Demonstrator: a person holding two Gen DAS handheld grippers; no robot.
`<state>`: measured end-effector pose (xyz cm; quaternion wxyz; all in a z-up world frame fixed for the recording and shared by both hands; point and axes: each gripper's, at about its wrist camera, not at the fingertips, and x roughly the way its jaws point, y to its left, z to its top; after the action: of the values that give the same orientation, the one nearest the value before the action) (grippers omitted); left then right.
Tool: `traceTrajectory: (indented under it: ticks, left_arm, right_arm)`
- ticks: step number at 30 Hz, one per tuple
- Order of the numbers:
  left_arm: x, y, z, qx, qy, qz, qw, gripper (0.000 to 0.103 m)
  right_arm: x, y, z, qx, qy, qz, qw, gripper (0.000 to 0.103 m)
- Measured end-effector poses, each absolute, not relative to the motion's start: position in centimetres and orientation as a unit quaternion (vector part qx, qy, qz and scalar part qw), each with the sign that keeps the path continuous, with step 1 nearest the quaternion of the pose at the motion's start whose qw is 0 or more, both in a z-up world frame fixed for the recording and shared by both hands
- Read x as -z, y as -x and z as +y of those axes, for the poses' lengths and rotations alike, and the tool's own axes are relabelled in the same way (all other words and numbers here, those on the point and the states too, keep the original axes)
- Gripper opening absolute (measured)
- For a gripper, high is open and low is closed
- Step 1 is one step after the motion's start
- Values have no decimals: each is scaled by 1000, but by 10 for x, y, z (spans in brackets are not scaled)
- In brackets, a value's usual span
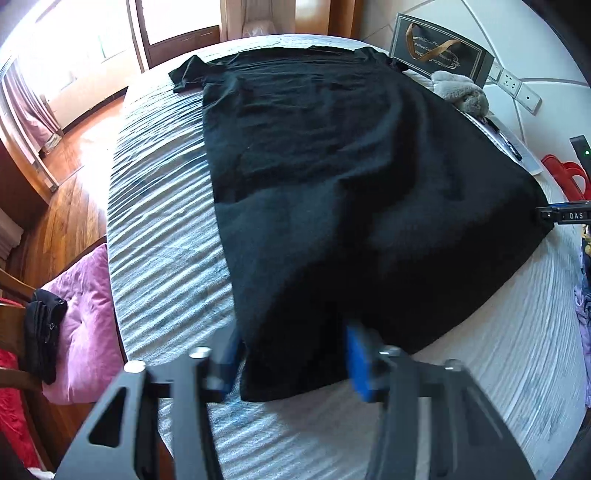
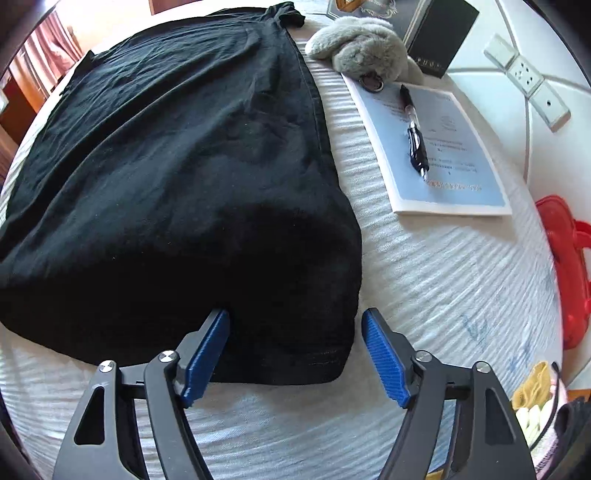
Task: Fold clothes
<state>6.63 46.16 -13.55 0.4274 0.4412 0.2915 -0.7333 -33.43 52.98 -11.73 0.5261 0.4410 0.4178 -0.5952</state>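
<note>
Black T-shirt (image 1: 332, 177) lies flat on the ribbed white bed (image 2: 424, 266), its long axis running away from both grippers, hem nearest, sleeves farthest. Left gripper (image 1: 291, 354) fingers stand apart astride 1 hem corner, blurred; right gripper (image 2: 295, 343) fingers, blue ridged pads, stand wide astride the other.

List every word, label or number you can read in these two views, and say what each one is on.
"DAS" on a black bar at the right edge of the left wrist view.
"Coffee Cu… Saucer", partly covered by its ribbon handle, on the dark gift bag.
Printed lines on the blue-and-white booklet under the pen: too small to read.
Gold lettering on the dark box: blurred, unreadable.
Faint blue marks on the bedspread: illegible.
</note>
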Motion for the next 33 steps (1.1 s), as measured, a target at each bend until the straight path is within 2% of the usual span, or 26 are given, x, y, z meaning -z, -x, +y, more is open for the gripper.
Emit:
traceTrajectory:
  ticks: [1,2,5,11,15,18,22,24,25,26,28,31,33]
  left_arm:
    - [134,-64,463,732,-446,301,418,3]
    - [130,-62,464,733,-449,308,409,3]
    - [101,-64,469,751,-430,303,398,3]
    - [14,-86,464,789,-357,291,407,3]
    - [-14,-100,473,799,-332,295,405,3]
    - [-1,-104,486,793,-348,308,394,3]
    - [47,-100,497,763,-408,328,379,4]
    - [72,-96,507,744,-447,327,373,6]
    - [81,-94,512,736,-464,326,369,6]
    - [86,-92,516,733,-472,328,362,8]
    - [85,-92,521,736,-477,326,353,13]
    - [64,-96,520,752,-466,314,345,18]
    - [48,-102,509,764,-453,301,349,36]
  right_arm:
    - [116,332,529,600,-436,427,517,16]
    - [115,327,529,606,-418,451,505,4]
    - [104,312,532,613,-385,473,502,4]
    - [19,312,544,660,-343,390,544,4]
    - [-22,314,556,680,-326,369,543,4]
    - [-17,319,560,674,-328,407,523,4]
    - [15,326,571,652,-353,455,493,5]
    - [30,327,575,645,-358,477,478,17]
    - [36,326,578,644,-358,487,470,29]
    - [41,326,581,642,-358,497,461,33]
    - [42,323,587,641,-361,495,462,34]
    - [27,314,592,650,-358,469,480,42]
    - [16,307,593,651,-361,441,501,43]
